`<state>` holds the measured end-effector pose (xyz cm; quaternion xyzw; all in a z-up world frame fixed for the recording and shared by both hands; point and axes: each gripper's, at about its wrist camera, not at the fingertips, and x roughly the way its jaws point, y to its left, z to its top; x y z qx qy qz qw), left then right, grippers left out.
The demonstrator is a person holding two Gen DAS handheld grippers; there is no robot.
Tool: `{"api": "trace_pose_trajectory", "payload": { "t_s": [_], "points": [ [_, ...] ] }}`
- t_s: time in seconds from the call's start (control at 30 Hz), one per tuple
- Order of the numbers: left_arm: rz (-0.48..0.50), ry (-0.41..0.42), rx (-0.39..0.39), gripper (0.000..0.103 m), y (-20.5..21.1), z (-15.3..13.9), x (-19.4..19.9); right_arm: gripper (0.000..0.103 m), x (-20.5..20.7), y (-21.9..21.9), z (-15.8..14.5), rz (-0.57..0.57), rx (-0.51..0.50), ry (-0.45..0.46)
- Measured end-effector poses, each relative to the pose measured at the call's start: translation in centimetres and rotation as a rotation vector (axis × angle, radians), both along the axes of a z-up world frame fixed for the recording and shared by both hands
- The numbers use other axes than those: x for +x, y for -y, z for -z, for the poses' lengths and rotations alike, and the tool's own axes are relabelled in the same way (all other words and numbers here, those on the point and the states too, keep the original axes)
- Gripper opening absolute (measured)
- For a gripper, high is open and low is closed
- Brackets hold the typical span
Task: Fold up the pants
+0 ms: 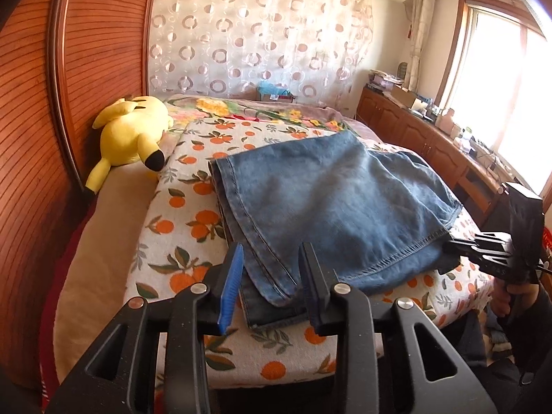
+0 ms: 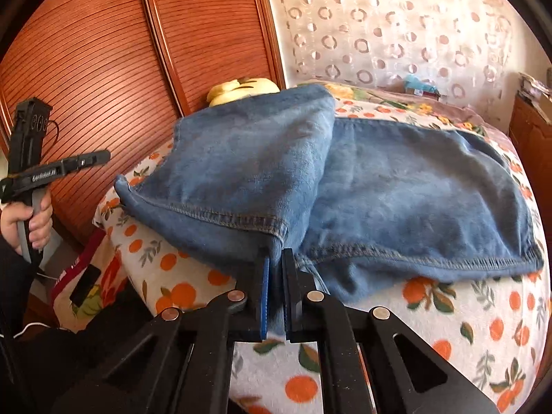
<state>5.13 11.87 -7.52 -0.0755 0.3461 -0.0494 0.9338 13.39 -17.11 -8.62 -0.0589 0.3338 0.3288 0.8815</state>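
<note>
Blue jeans (image 1: 331, 200) lie folded on an orange-print blanket (image 1: 186, 227) on the bed. In the left wrist view my left gripper (image 1: 272, 246) stands open at the near left corner of the jeans. The denim corner lies between its fingers (image 1: 232, 276), and the pads do not press on it. My right gripper (image 2: 276, 258) is shut on the near hem of the top denim layer (image 2: 241, 172), which is lifted slightly. The right gripper (image 1: 446, 248) also shows at the jeans' right edge. A hand (image 2: 31, 220) holds the left gripper (image 2: 107, 154), seen from the side.
A yellow plush toy (image 1: 131, 134) lies at the bed's far left beside ribbed wooden wardrobe doors (image 1: 34, 138). A patterned curtain (image 1: 258, 34) hangs behind the bed. Low wooden cabinets (image 1: 414, 131) with clutter run under the window at the right.
</note>
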Motion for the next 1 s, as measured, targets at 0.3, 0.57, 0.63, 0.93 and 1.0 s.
{"api": "trace_pose_trajectory", "payload": {
  "t_s": [0.3, 0.57, 0.63, 0.93, 1.0],
  "points": [
    [0.024, -0.005, 0.028, 0.040, -1.1, 0.8, 5.3, 0.011, 0.1, 0.1, -1.0, 0.023, 0.019, 0.007],
    [0.012, -0.044, 0.078, 0.042, -2.7, 2.7, 11.6, 0.021, 0.6, -0.1, -2.0, 0.052, 0.062, 0.062],
    [0.001, -0.064, 0.080, 0.042, -3.0, 3.3, 12.7, 0.021, 1.2, -0.7, -1.7, 0.050, 0.060, 0.059],
    [0.038, -0.086, 0.065, 0.023, -3.3, 3.4, 15.1, 0.025, 2.7, -1.8, 1.3, 0.045, 0.019, 0.005],
    [0.041, -0.085, 0.079, 0.014, -3.1, 3.0, 15.2, 0.025, 2.8, -1.7, 1.5, 0.046, 0.020, -0.002]
  ]
}}
